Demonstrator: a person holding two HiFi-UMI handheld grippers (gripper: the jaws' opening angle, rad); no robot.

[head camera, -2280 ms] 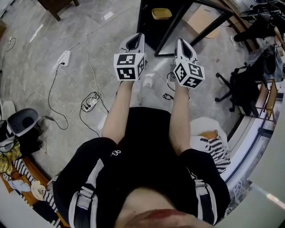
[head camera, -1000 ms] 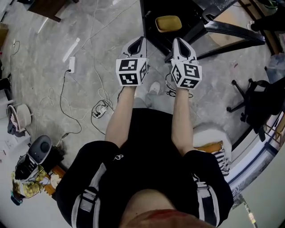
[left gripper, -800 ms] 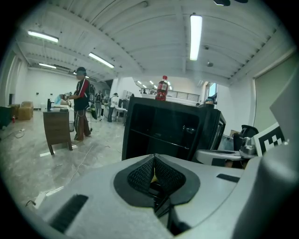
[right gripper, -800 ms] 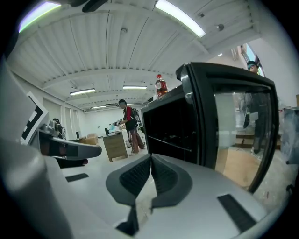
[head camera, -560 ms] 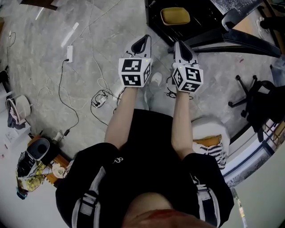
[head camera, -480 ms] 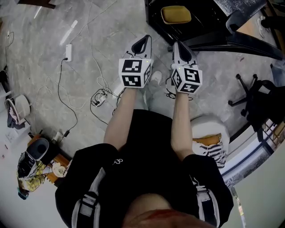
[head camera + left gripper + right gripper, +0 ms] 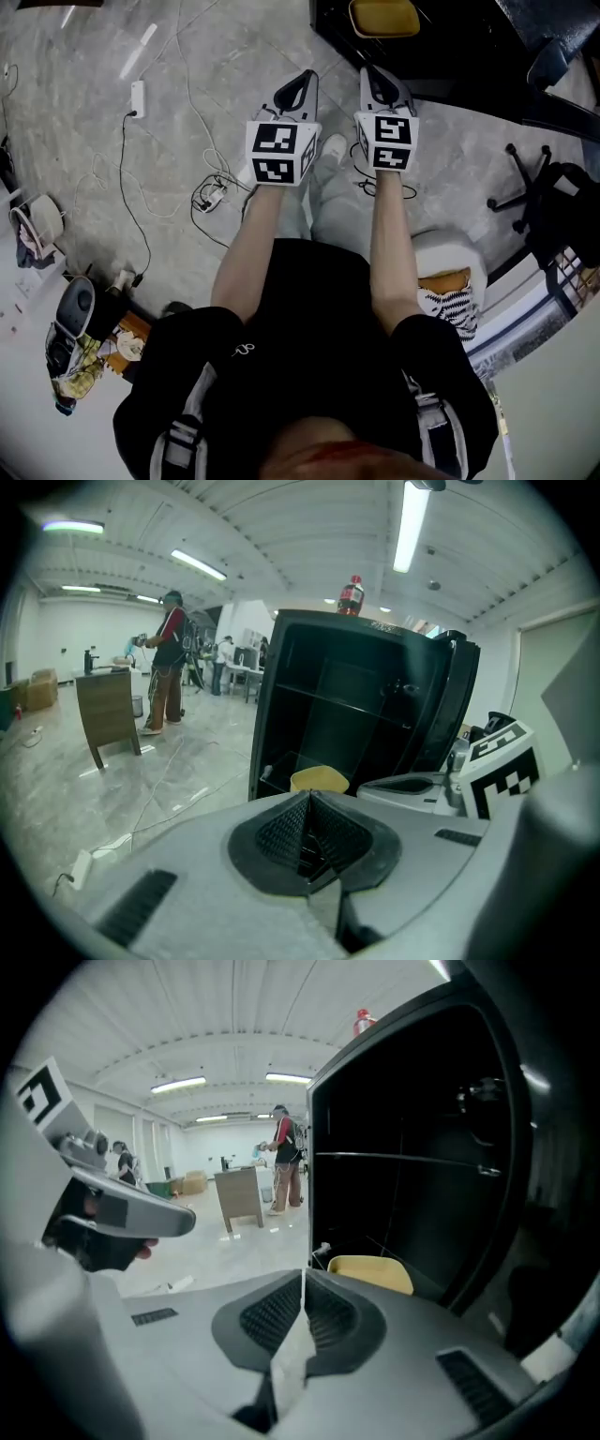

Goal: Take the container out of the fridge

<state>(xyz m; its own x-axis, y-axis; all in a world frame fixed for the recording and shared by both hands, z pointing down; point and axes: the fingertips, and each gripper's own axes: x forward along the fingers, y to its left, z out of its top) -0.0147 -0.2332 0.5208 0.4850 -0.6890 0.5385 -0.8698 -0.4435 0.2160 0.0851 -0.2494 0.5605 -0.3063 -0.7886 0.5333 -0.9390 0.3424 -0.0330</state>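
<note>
A yellow container (image 7: 384, 17) (image 7: 319, 780) (image 7: 370, 1273) sits on the bottom shelf of an open black fridge (image 7: 450, 56) (image 7: 356, 705) (image 7: 422, 1166). My left gripper (image 7: 302, 86) (image 7: 307, 797) is held out in front of the fridge, shut with nothing between its jaws. My right gripper (image 7: 380, 82) (image 7: 302, 1277) is beside it, also shut and empty, a little short of the container. The fridge door (image 7: 464, 705) stands open at the right.
A red-capped bottle (image 7: 351, 594) stands on top of the fridge. Cables and a power strip (image 7: 138, 98) lie on the marble floor at left. An office chair (image 7: 553, 202) is at right. A wooden cabinet (image 7: 105, 710) and a standing person (image 7: 169, 663) are farther back.
The view has moved closer to the fridge; the yellow container now lies just ahead of the right gripper. Both grippers stay shut and side by side.
</note>
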